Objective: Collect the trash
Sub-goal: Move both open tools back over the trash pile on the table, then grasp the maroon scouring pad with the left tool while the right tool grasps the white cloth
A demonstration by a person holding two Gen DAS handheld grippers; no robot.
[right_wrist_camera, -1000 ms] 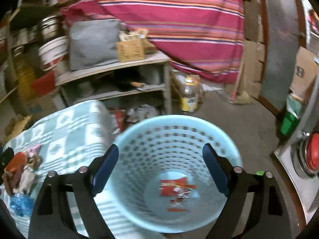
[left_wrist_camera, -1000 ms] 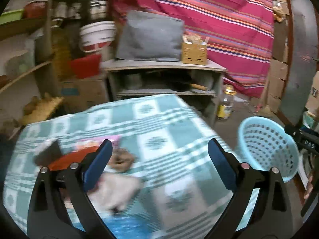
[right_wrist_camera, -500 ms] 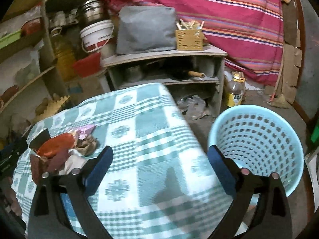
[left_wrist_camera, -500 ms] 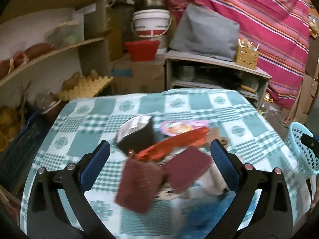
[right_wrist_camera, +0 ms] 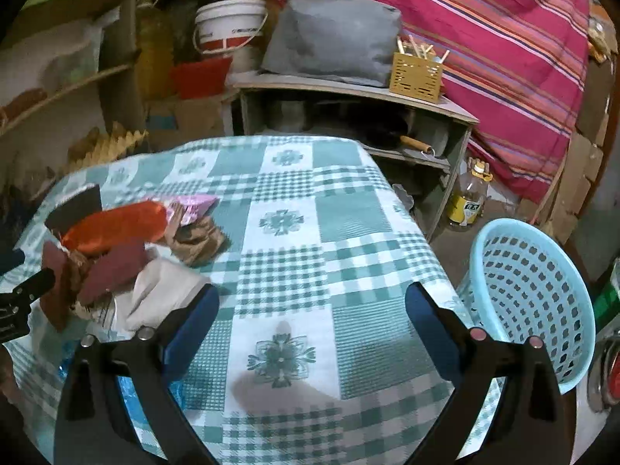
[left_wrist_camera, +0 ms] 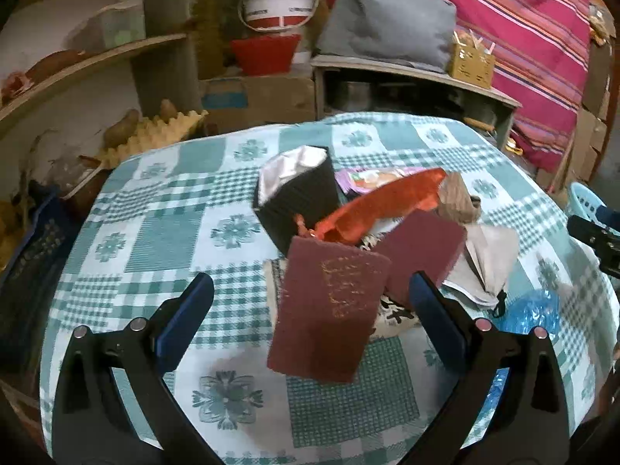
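Note:
A heap of trash lies on the green checked tablecloth point(left_wrist_camera: 174, 232). It holds a black corrugated cup point(left_wrist_camera: 298, 197), an orange wrapper point(left_wrist_camera: 379, 205), a pink wrapper point(left_wrist_camera: 368, 176), crumpled brown paper point(left_wrist_camera: 457, 197), two maroon scouring pads point(left_wrist_camera: 329, 310) and a blue plastic wad point(left_wrist_camera: 531, 310). My left gripper point(left_wrist_camera: 310, 310) is open just above the nearer maroon pad, its fingers on either side and not touching it. My right gripper point(right_wrist_camera: 312, 329) is open over bare tablecloth point(right_wrist_camera: 283, 271), with the heap point(right_wrist_camera: 116, 255) to its left and the light blue basket point(right_wrist_camera: 534, 298) to its right.
The basket stands on the floor off the table's right edge, near a plastic bottle point(right_wrist_camera: 469, 201). Behind the table are a grey shelf unit point(right_wrist_camera: 348, 89), a white bucket point(right_wrist_camera: 228, 23), a red tub point(left_wrist_camera: 265, 54) and a striped curtain point(right_wrist_camera: 503, 38). Egg trays point(left_wrist_camera: 155, 131) lie at the back left.
My left gripper swung from the table's right side to the heap and sank toward the maroon pad. My right gripper left the basket, where a red wrapper lay, and moved left over the table.

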